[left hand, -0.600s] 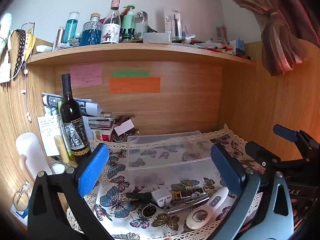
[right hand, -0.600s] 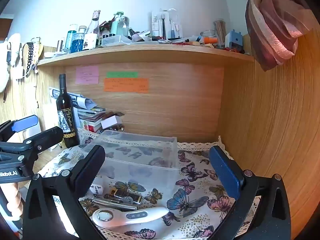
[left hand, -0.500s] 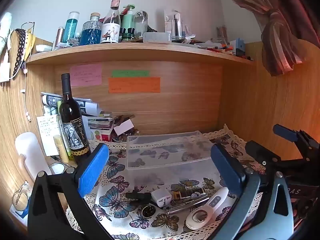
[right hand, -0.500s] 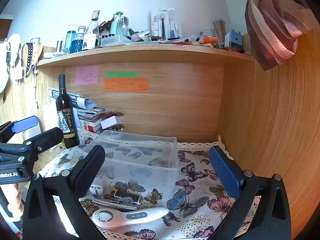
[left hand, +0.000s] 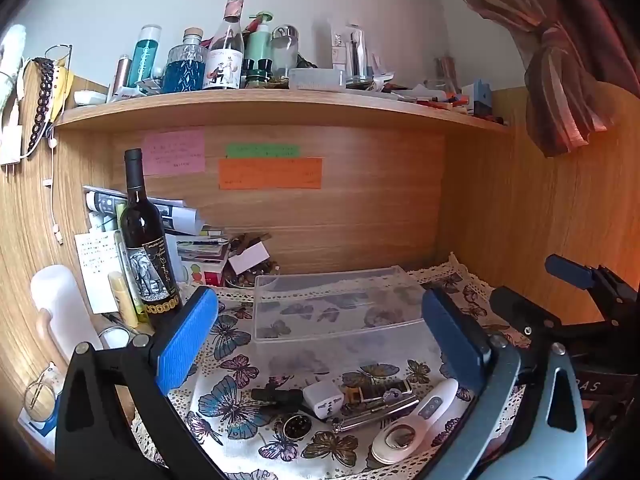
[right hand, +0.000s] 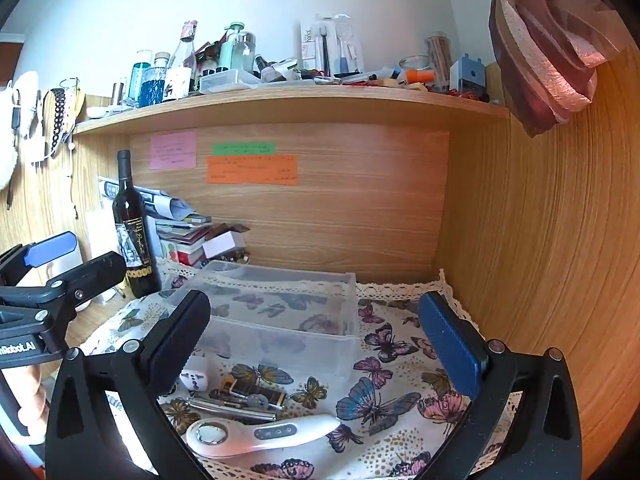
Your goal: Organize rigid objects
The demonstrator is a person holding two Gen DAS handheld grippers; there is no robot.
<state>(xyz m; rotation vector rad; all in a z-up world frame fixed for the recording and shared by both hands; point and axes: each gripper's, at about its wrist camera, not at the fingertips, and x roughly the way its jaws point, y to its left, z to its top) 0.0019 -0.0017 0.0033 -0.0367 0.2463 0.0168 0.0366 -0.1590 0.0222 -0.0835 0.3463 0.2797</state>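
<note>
Left wrist view shows the left gripper [left hand: 320, 340] with its blue-padded fingers spread wide and nothing between them, above a white cloth printed with butterflies [left hand: 224, 392]. On this cloth stands a clear rectangular plastic box [left hand: 340, 308], and it looks empty. Just in front of the box lies a small group of rigid things: a white cube-shaped plug adapter [left hand: 323, 399], a black stick-like item [left hand: 276, 395], a round dark badge [left hand: 297, 426], a silver metal bar [left hand: 376, 414] and a white handheld device with an oval head [left hand: 416, 424]. A dark wine bottle [left hand: 146, 248] stands upright at the left, apart from the box. Right wrist view shows the right gripper [right hand: 316, 344] also released and holding nothing, with the white device [right hand: 260, 434] lying below it.
</note>
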